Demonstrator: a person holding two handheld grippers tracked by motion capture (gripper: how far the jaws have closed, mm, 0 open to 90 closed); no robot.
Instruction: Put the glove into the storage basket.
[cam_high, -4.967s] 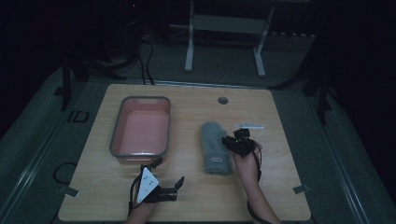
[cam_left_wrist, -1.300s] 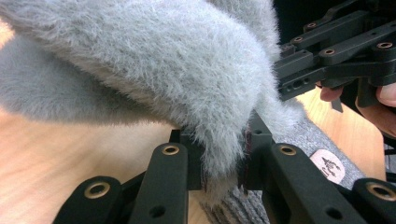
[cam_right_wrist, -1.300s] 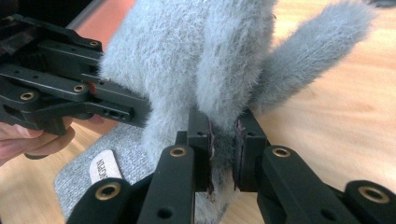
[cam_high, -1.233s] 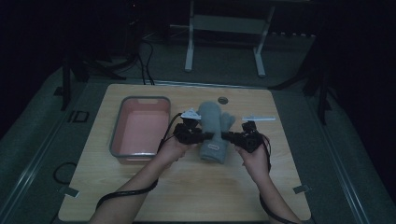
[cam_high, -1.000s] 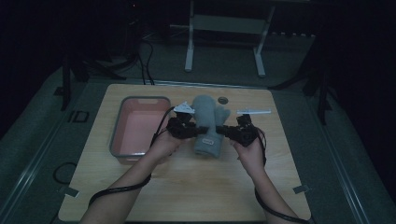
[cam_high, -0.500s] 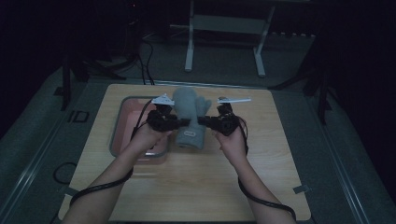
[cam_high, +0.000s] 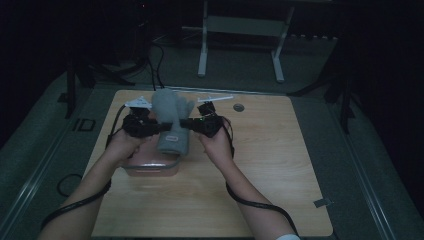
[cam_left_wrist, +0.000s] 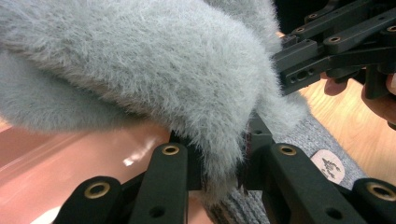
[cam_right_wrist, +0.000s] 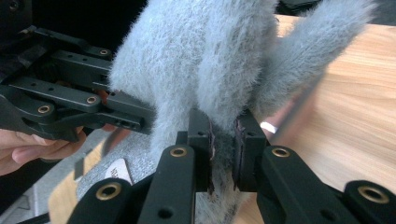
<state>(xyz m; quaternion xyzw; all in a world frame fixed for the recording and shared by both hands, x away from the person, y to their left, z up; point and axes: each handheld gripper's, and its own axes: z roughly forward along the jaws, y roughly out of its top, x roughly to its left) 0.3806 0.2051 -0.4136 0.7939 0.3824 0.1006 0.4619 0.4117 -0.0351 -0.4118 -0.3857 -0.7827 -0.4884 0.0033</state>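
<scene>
Leftward and up since a second ago: we have carried the grey fuzzy glove (cam_high: 172, 120) from mid-worktop to a spot over the pink tray (cam_high: 150, 166).

Our left gripper (cam_left_wrist: 218, 173) is clamped on one edge of the glove, and our right gripper (cam_right_wrist: 223, 154) pinches the opposite edge, jaws nearly together with fur squeezed between them. The glove hangs in the air between the two, cuff down with its small label showing, above the near end of the tray rather than in it. We judge that lowering and letting go is what remains. The wooden worktop (cam_high: 280, 170) has a small round grommet (cam_high: 238, 107) near its far edge; beyond it stand dark floor, cables and a grey stand (cam_high: 240, 37).
</scene>
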